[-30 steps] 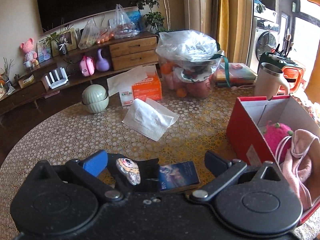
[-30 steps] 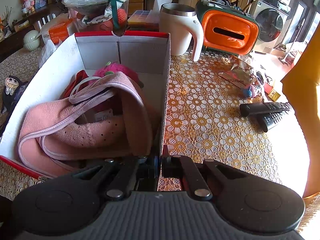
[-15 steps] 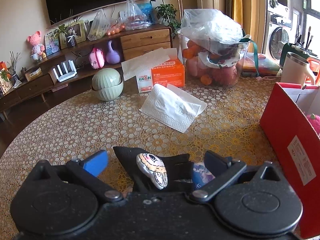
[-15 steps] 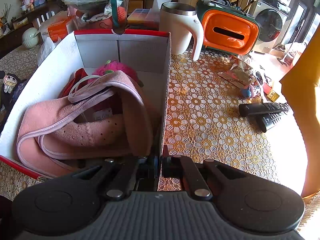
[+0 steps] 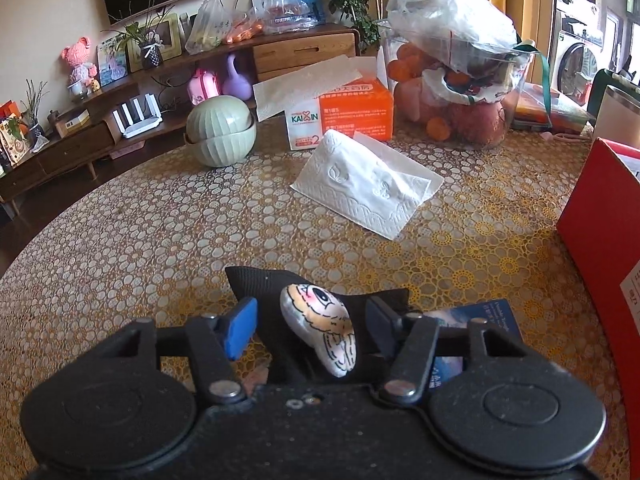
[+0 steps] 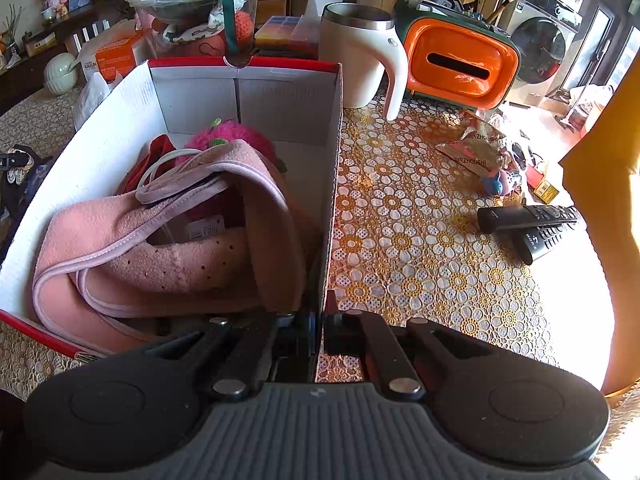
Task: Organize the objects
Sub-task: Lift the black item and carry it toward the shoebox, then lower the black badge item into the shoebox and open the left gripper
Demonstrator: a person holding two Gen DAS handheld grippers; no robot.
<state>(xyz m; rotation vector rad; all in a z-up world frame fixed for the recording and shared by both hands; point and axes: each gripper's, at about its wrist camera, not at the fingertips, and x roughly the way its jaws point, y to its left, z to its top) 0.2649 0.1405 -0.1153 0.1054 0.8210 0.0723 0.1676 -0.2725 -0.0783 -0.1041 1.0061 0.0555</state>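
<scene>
While the left tool (image 5: pixel 310 326) sat low over the desk (image 5: pixel 160 220), the black pouch with the cartoon badge (image 5: pixel 316 320) lay directly between its fingers, dead ahead, no sideways offset. Jaws had just been closing, about half width; the right-hand finger looked at or on the fabric edge, the blue pad (image 5: pixel 240 326) appeared to stand a little off the pouch's left flank. So not a grip yet, as I read it. The pouch's long axis seemed to run roughly across the jaw line, one corner pointing away from the tool, so a squeeze would likely bunch the cloth rather than pinch a firm edge. A blue booklet (image 5: pixel 480 316) lay just beside the pouch, partly under the right-hand finger; risk of snagging it too.

Right tool (image 6: pixel 318 334) was clamped narrow on the near wall of the red box (image 6: pixel 248 64), holding it steady. The box stood to the right of the pouch, near, with the pink cloth (image 6: pixel 160 248) already inside. Left tool was clearly the nearer one; likely next: finish closing, lift, carry right over the wall.
</scene>
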